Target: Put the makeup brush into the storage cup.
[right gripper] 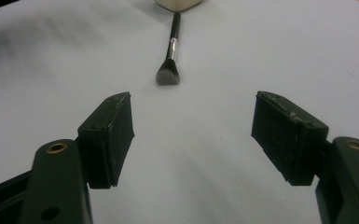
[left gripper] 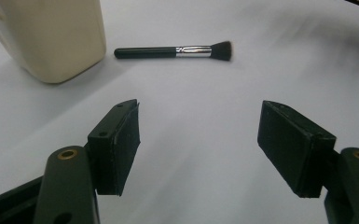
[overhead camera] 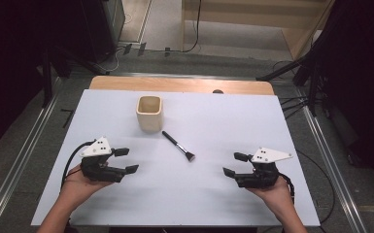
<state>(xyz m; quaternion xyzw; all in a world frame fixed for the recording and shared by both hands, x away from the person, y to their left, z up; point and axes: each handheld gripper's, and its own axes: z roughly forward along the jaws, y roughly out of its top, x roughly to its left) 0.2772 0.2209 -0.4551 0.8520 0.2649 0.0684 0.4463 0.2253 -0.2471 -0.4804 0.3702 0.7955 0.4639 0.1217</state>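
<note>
We're pre-grasp: left gripper (overhead camera: 125, 160) and right gripper (overhead camera: 235, 164) both open, empty. Next, probably right takes the brush (overhead camera: 178, 145), lying near the cup (overhead camera: 149, 113).

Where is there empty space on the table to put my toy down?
Lots of the white table is bare: everything right of the brush, the left side beside the cream cup, and the stretch between the left gripper and right gripper. It is crowded where cup and brush lie close together.

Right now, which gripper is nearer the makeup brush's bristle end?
Right, narrowly. The right gripper sits open to the right of the makeup brush, facing its bristles; the left gripper sits open on the brush's other side.
</note>
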